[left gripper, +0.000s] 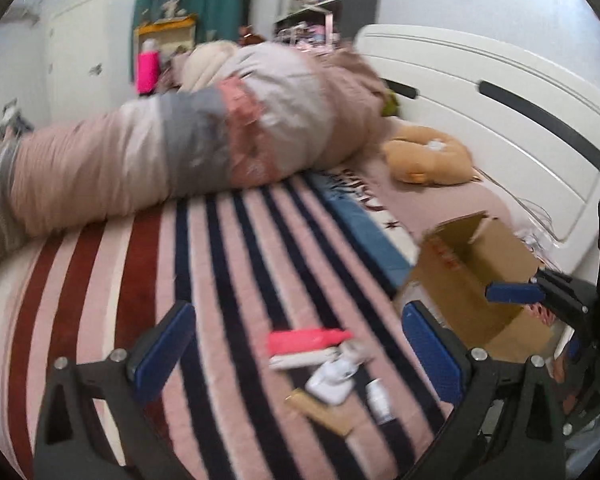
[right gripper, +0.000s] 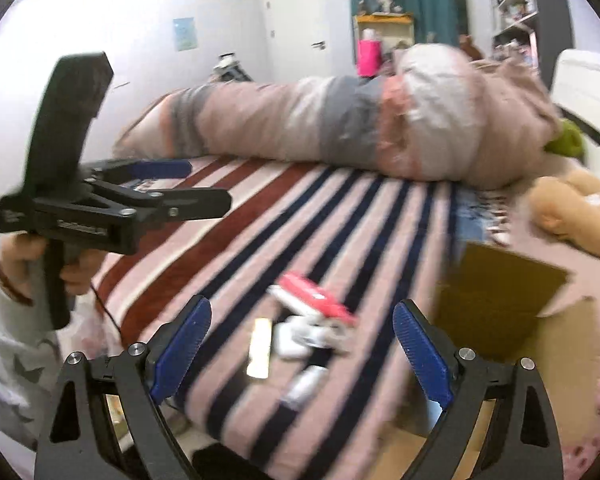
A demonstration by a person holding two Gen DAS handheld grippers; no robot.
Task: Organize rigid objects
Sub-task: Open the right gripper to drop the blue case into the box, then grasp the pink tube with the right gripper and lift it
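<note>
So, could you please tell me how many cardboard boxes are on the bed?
1. The open cardboard box sits at the bed's right edge, beside the small loose items; in the right wrist view it is the same box. Others may be hidden.

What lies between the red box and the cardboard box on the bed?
Only bare striped blanket lies between the red box and the cardboard box, seen in the left wrist view.

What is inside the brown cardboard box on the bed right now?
The open brown cardboard box shows only bare inner walls in the left wrist view. Its floor is hidden by its near wall and the right claw, so its contents cannot be confirmed.
</note>
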